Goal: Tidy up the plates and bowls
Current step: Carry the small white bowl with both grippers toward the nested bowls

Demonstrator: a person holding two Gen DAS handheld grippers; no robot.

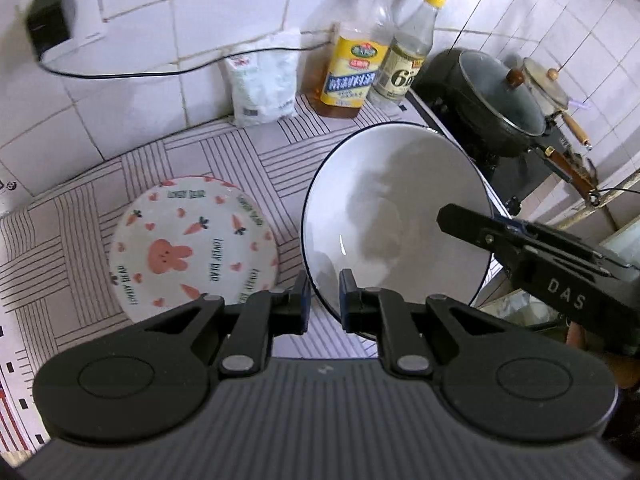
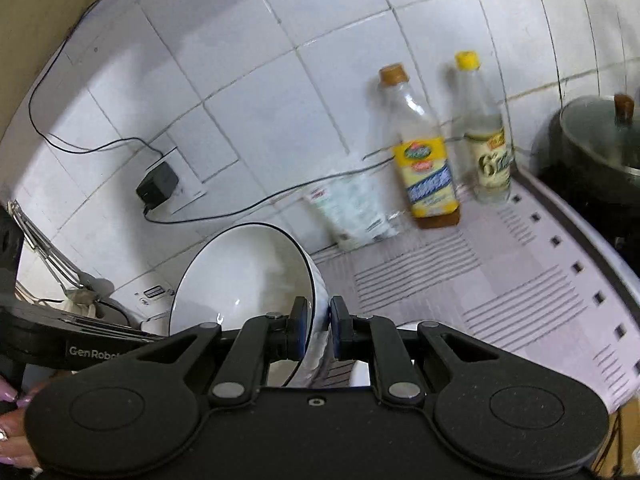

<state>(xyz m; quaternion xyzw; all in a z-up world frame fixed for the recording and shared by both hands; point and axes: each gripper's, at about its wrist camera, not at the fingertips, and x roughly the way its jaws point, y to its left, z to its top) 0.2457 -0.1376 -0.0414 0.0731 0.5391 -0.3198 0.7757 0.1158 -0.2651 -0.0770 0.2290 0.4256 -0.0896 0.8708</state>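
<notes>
A large white bowl with a dark rim [image 1: 396, 208] hangs tilted above the counter, carried by both grippers. My left gripper [image 1: 324, 304] is shut on its near rim. From the right, my right gripper [image 1: 450, 220] grips the opposite rim. In the right wrist view the same bowl [image 2: 240, 276] leans to the left, and the right gripper [image 2: 319, 326] pinches its wall between the pads. A white plate printed with a bunny and carrots [image 1: 192, 248] lies flat on the striped mat, left of the bowl.
Against the tiled wall stand a yellow-label oil bottle [image 1: 354, 68], a clear bottle [image 1: 408, 60] and a white bag [image 1: 264, 80]. A black pot with a glass lid [image 1: 496, 96] sits on the stove at right. A charger [image 2: 157, 186] and cable hang on the wall.
</notes>
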